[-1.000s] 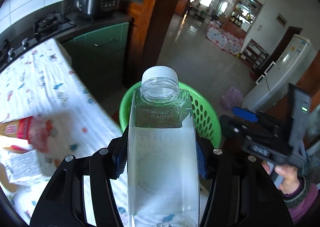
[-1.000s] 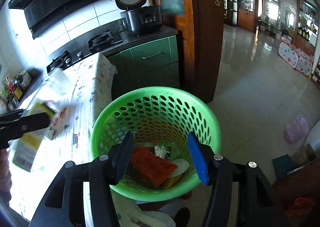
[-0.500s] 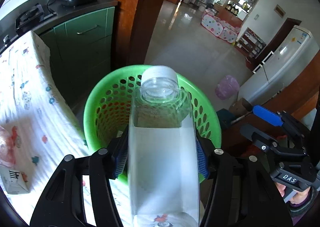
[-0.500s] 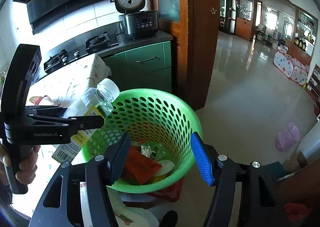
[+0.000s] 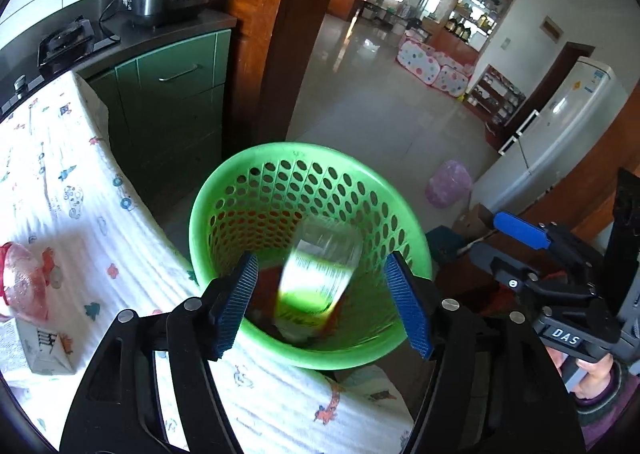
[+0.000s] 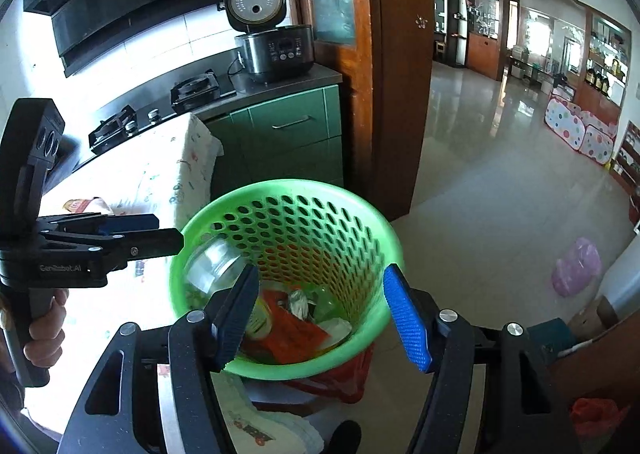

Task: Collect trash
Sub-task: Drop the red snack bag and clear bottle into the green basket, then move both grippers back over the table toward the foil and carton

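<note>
Patterned tablecloth [image 5: 80,221] beside green basket [image 5: 412,238]; blurred bottle [image 5: 320,274] inside; both hand-held grippers opening, empty.

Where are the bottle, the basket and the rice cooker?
bottle [image 5: 320,274]: left wrist view, blurred label.
basket [image 6: 288,186]: right wrist view, far rim.
rice cooker [image 6: 280,49]: right wrist view, front panel.

A clear plastic bottle [image 5: 320,274], motion-blurred and tilted, sits inside the green perforated basket [image 5: 408,230], against its left wall above red and white trash [image 6: 298,328].
</note>
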